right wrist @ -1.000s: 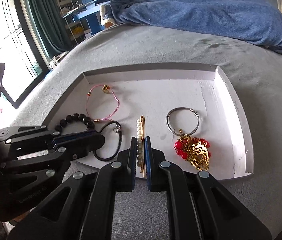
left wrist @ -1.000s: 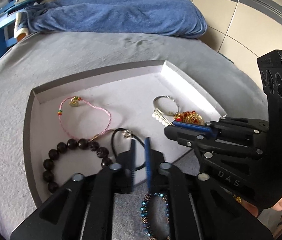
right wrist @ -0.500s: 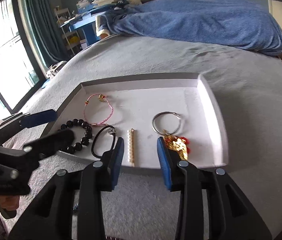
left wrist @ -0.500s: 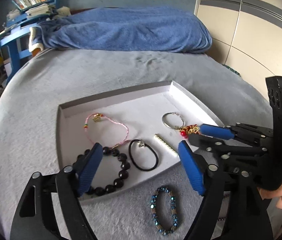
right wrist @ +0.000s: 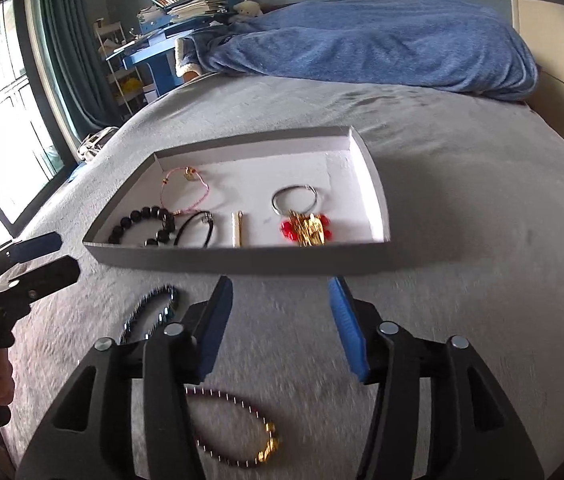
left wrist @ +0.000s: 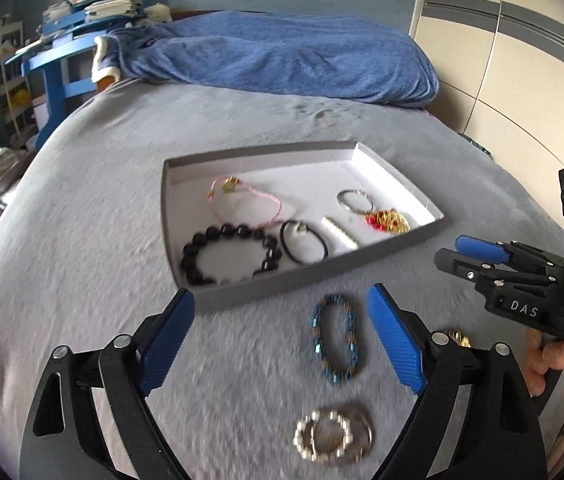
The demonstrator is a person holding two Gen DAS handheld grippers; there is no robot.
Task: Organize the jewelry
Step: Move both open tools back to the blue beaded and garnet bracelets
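A grey shallow tray [left wrist: 322, 272] [right wrist: 241, 258] on the bed holds a pink cord bracelet [left wrist: 245, 200], a black bead bracelet [left wrist: 229, 254], a black cord loop [left wrist: 304, 240], a pearl pin [left wrist: 340, 234] and a ring with a red-and-gold charm [left wrist: 386, 218]. On the blanket before it lie a blue bead bracelet [left wrist: 336, 338] [right wrist: 149, 312], a pearl-and-ring bracelet [left wrist: 332, 436] and a dark purple bracelet with a gold clasp [right wrist: 237, 432]. My left gripper [left wrist: 282, 344] is open over the blue bracelet. My right gripper [right wrist: 282, 320] is open and empty above the purple bracelet.
A blue blanket [left wrist: 282, 60] is heaped at the far end of the grey bed. A blue shelf with books [left wrist: 61, 40] stands at the back left. A window with green curtains [right wrist: 9, 92] is at the left. A cream wall [left wrist: 522, 60] is at the right.
Both grippers have opened and pulled back from the tray. The black cord loop and the pearl pin now lie in the tray. More of the bracelets on the blanket has come into view.
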